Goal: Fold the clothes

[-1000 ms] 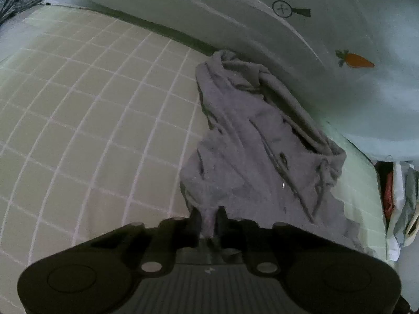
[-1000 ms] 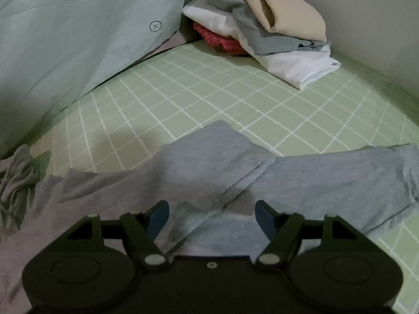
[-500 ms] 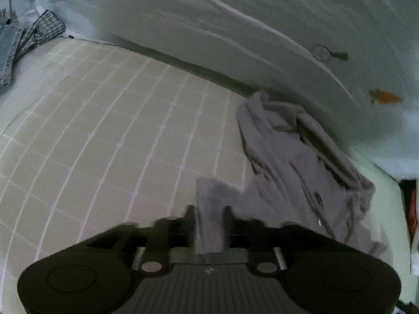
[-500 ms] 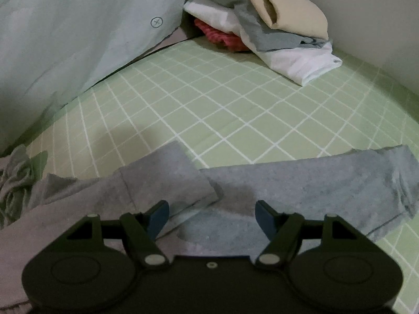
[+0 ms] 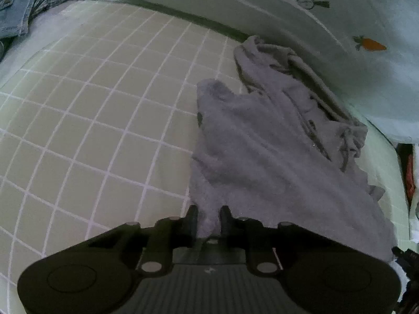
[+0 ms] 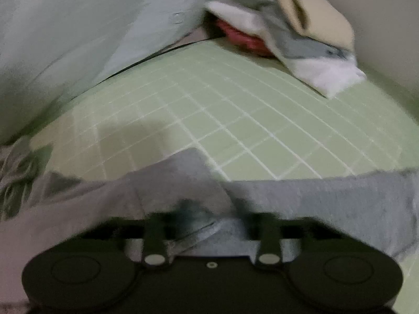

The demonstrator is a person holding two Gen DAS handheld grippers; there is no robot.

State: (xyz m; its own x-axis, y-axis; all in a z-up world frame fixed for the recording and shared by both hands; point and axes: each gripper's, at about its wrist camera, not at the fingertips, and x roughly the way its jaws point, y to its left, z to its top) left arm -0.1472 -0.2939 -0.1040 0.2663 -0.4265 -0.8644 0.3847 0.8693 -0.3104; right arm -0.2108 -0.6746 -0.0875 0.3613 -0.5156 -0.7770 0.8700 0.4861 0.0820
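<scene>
A home bedroom is indicated: checked green bedsheet point(image 5: 104, 120), carrot-print duvet point(image 5: 340, 60), clothes pile point(image 6: 293, 31) beyond the fingers.

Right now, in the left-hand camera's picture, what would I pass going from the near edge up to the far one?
Left gripper pinching the grey garment → that garment spread over the green checked sheet → pale quilt with a carrot print.

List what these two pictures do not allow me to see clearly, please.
- Right wrist view: the right gripper is smeared by motion blur, so its grip on the grey garment is unclear.
- Right wrist view: the clothes pile is blurred, with its top cut by the edge.
- Left wrist view: the left gripper body hides the grey garment's near hem.
- Left wrist view: denim is cut by the edge.
</scene>
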